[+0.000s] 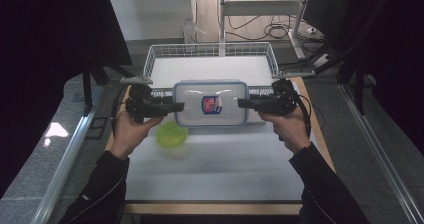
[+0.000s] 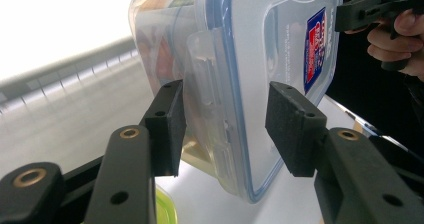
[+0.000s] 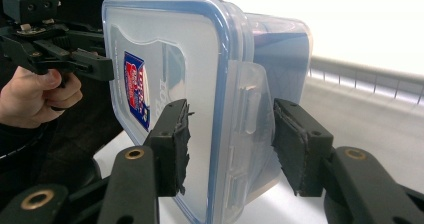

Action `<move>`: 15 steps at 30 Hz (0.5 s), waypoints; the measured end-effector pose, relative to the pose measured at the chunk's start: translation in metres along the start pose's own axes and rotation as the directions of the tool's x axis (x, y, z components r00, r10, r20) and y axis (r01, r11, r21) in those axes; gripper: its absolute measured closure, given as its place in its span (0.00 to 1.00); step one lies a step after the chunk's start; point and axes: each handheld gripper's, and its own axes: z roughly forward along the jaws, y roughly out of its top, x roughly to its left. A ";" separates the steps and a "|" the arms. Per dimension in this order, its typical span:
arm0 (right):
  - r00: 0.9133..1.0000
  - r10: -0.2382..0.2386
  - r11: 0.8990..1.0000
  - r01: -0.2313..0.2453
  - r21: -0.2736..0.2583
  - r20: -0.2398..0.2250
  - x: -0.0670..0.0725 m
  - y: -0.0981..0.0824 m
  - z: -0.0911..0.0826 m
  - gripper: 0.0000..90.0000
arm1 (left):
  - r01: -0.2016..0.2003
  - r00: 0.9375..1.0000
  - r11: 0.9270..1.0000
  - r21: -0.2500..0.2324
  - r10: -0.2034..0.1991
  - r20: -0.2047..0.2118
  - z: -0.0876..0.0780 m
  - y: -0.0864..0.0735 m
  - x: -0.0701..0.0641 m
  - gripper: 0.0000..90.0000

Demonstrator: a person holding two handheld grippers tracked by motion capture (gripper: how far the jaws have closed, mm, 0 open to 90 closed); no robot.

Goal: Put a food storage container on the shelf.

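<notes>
The box (image 1: 210, 103), a lidded clear plastic tub held in the air over the desk (image 1: 225, 169) just before the basket (image 1: 210, 51), looks stiff, slick and light. Its short ends give the best hold. Left tool (image 1: 176, 105) and right tool (image 1: 242, 103), each half open, clamp those ends.
</notes>
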 end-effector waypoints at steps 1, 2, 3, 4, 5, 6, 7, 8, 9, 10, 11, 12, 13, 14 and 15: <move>1.000 0.002 1.000 -0.002 0.001 0.000 -0.001 0.005 0.000 0.56 | -0.002 1.000 1.000 0.001 0.002 0.001 -0.001 0.004 0.002 0.57; 1.000 0.003 1.000 -0.003 0.002 0.001 -0.001 0.009 0.001 0.56 | 0.000 1.000 1.000 0.000 0.000 0.000 -0.001 0.007 0.003 0.57; 1.000 0.004 1.000 -0.004 0.003 0.002 -0.001 0.013 0.001 0.56 | 0.000 1.000 1.000 -0.002 0.000 0.001 -0.002 0.011 0.005 0.57; 1.000 -0.001 1.000 0.001 0.000 0.001 -0.002 0.018 0.002 0.56 | 0.000 1.000 1.000 -0.006 0.000 0.000 -0.003 0.015 0.007 0.57; 1.000 0.001 1.000 -0.001 -0.003 0.002 -0.003 0.023 0.003 0.56 | 0.003 1.000 1.000 -0.009 -0.003 -0.001 -0.003 0.019 0.009 0.57; 1.000 0.000 1.000 0.000 -0.005 0.001 -0.003 0.027 0.003 0.56 | 0.003 1.000 1.000 -0.012 -0.003 -0.001 -0.004 0.022 0.010 0.57; 1.000 0.004 1.000 -0.004 -0.005 0.002 -0.004 0.031 0.004 0.56 | 0.004 1.000 1.000 -0.016 -0.004 -0.001 -0.005 0.027 0.012 0.57; 1.000 0.003 1.000 -0.003 -0.008 0.001 -0.005 0.036 0.004 0.56 | 0.008 1.000 1.000 -0.018 -0.008 -0.002 -0.005 0.031 0.013 0.57; 1.000 0.003 1.000 -0.002 -0.011 0.004 -0.005 0.039 0.004 0.56 | 0.006 1.000 1.000 -0.020 -0.006 -0.003 -0.005 0.036 0.015 0.57; 1.000 0.001 1.000 -0.001 -0.017 0.006 -0.007 0.045 0.005 0.56 | 0.008 1.000 1.000 -0.023 -0.008 -0.003 -0.005 0.040 0.017 0.57; 1.000 0.005 1.000 -0.004 -0.023 0.008 -0.008 0.049 0.005 0.56 | 0.006 1.000 1.000 -0.026 -0.007 -0.004 -0.005 0.045 0.018 0.57; 1.000 0.005 1.000 -0.005 -0.028 0.011 -0.009 0.054 0.005 0.56 | 0.004 1.000 1.000 -0.027 -0.004 -0.005 -0.005 0.048 0.020 0.57; 1.000 0.007 0.999 -0.007 -0.031 0.011 -0.010 0.057 0.005 0.56 | 0.003 1.000 1.000 -0.030 -0.003 -0.006 -0.004 0.053 0.021 0.57; 1.000 0.008 0.999 -0.008 -0.038 0.012 -0.011 0.062 0.005 0.55 | 0.001 1.000 1.000 -0.032 -0.001 -0.006 -0.004 0.056 0.023 0.57; 1.000 0.008 0.999 -0.007 -0.041 0.014 -0.012 0.065 0.005 0.55 | 0.001 1.000 0.999 -0.034 -0.001 -0.004 -0.003 0.061 0.025 0.57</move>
